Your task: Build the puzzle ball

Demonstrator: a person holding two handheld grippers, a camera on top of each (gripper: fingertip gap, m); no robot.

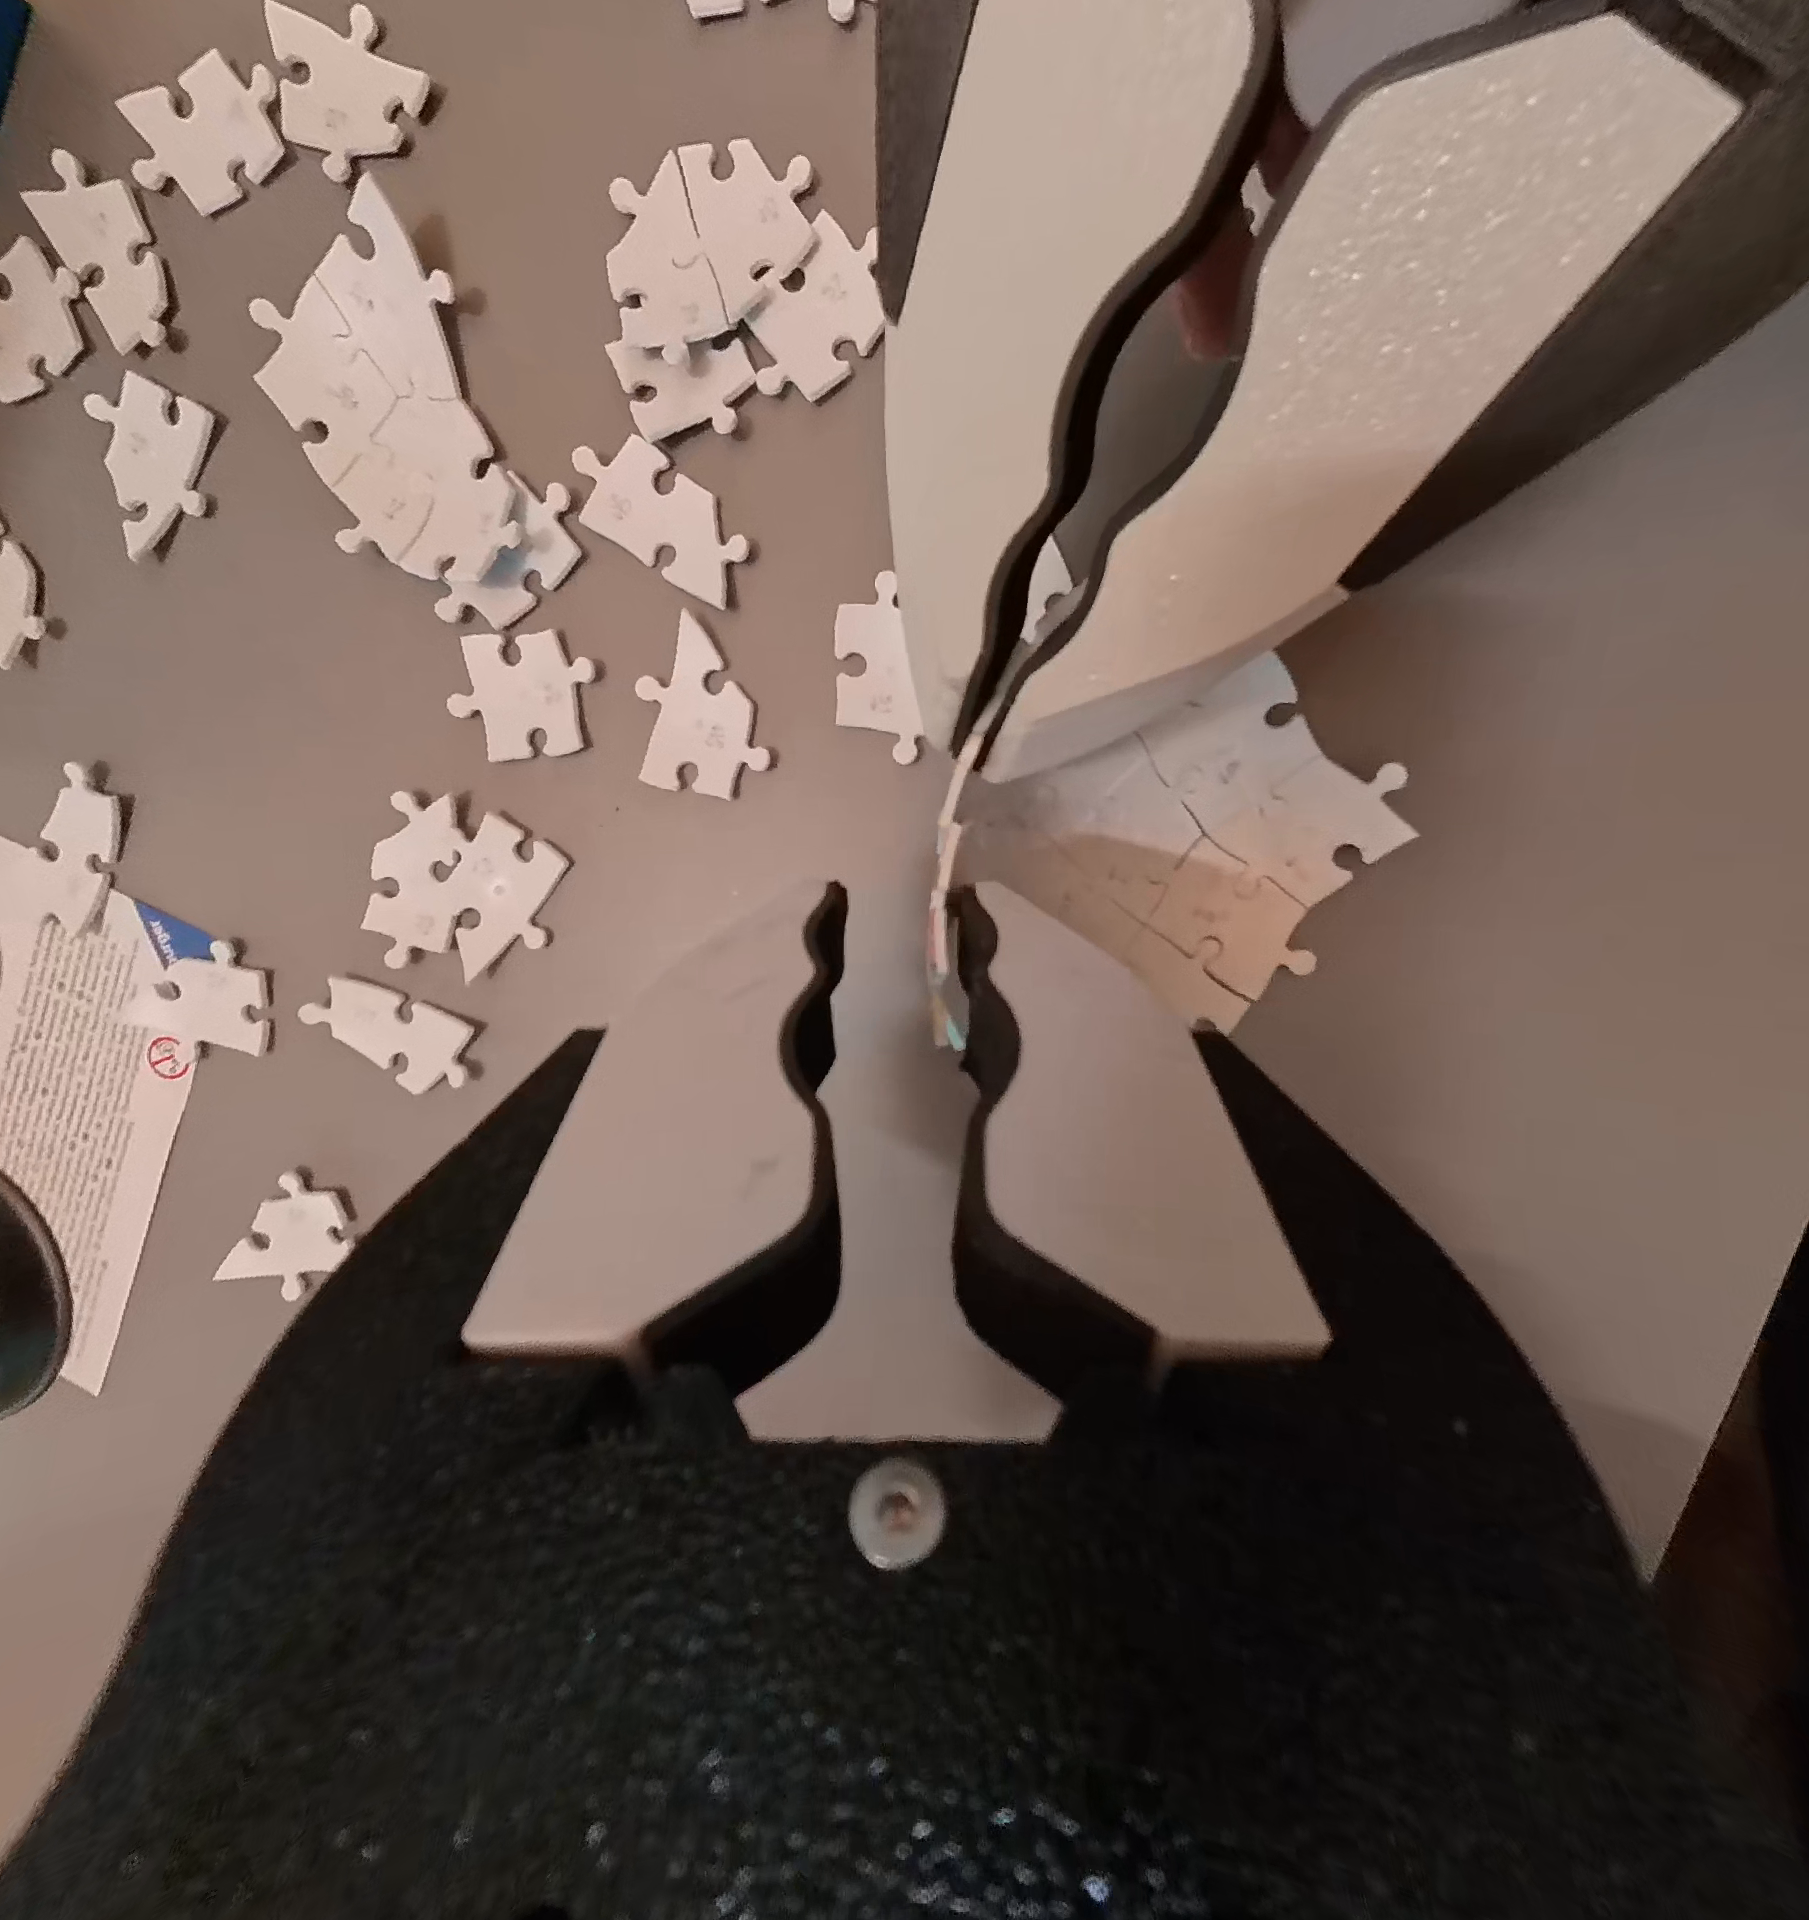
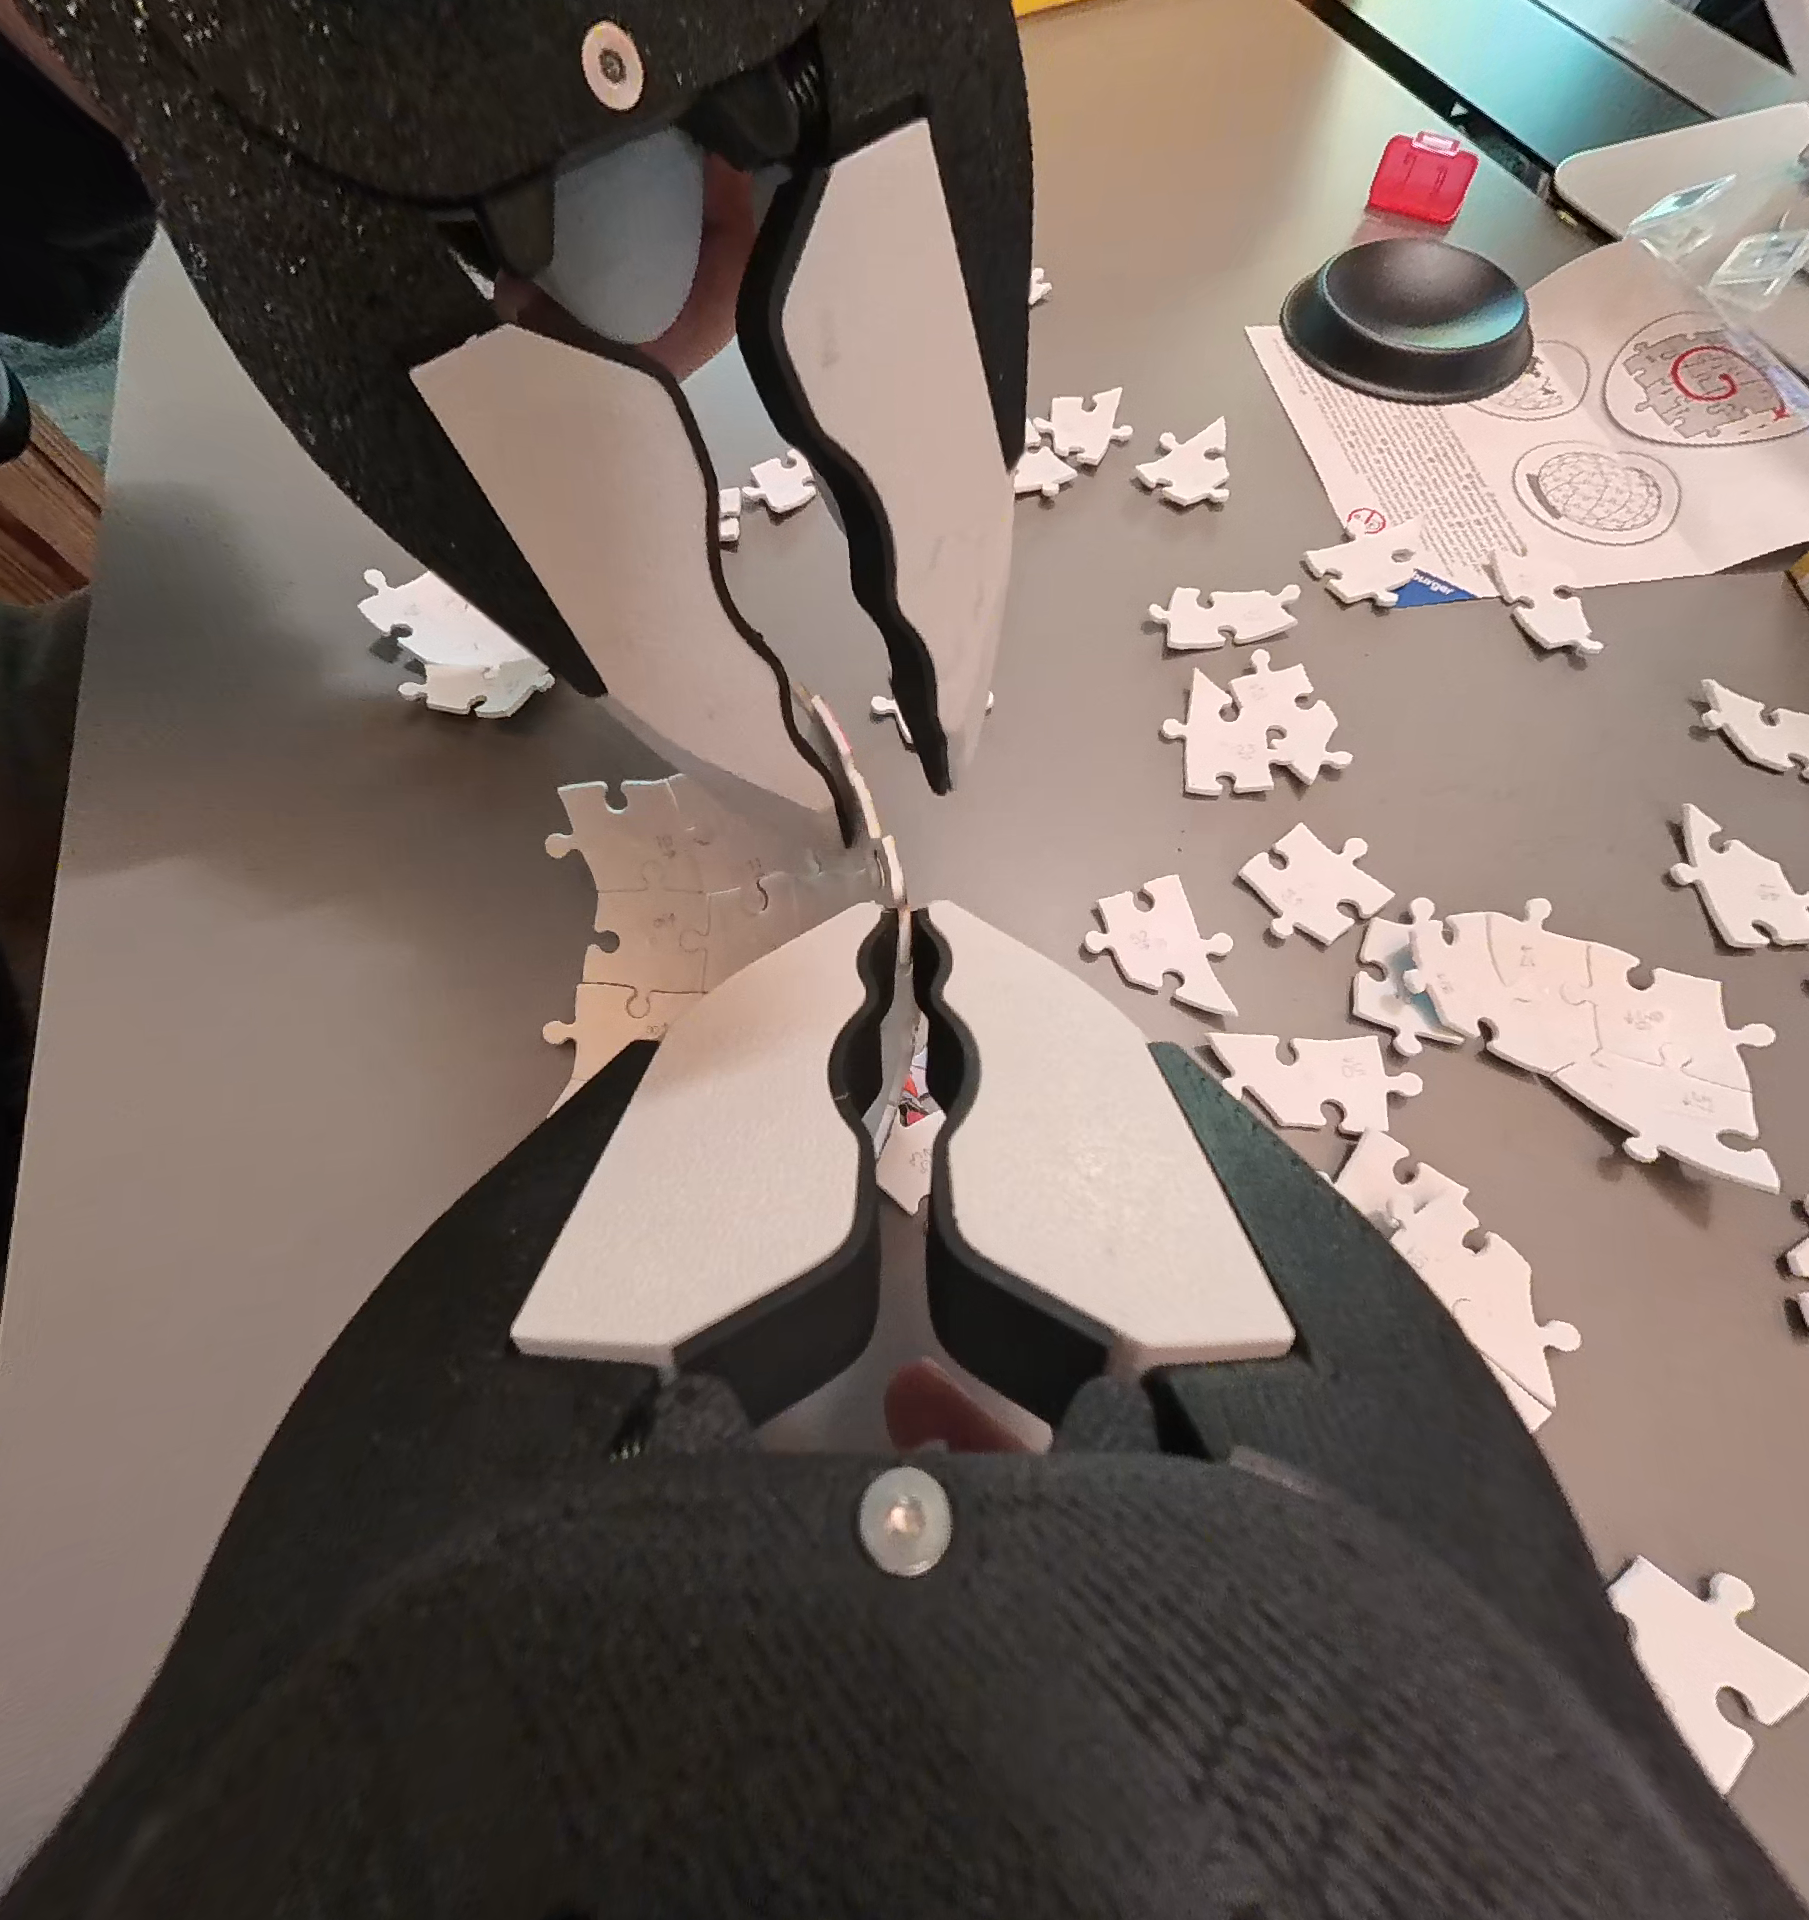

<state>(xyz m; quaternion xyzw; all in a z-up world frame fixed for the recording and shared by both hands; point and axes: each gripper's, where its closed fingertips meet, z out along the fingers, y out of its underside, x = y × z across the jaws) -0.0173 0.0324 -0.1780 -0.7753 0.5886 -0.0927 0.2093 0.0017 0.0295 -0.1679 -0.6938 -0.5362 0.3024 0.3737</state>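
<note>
My right gripper (image 2: 908, 922) is shut on a curved strip of joined puzzle pieces (image 2: 872, 821), held upright and seen edge-on. The strip rises beside a flat assembled section (image 2: 651, 904) lying white side up on the grey table. My left gripper (image 1: 900, 904) is open with the strip (image 1: 947, 883) between its fingers, resting against the right one. In the right wrist view the left gripper (image 2: 892, 808) comes down from above. In the left wrist view the right gripper (image 1: 973, 732) comes from the top, over the assembled section (image 1: 1232, 862).
Many loose white pieces (image 1: 521, 691) lie scattered, along with a second joined curved strip (image 1: 380, 384) (image 2: 1596, 1029). A printed instruction sheet (image 2: 1502, 468) and a black round stand (image 2: 1409, 312) lie farther off. A small red box (image 2: 1419, 177) is at the back. The table edge (image 1: 1710, 1299) is close. Only a small space, under 4 cm, lies between the two pairs of fingers.
</note>
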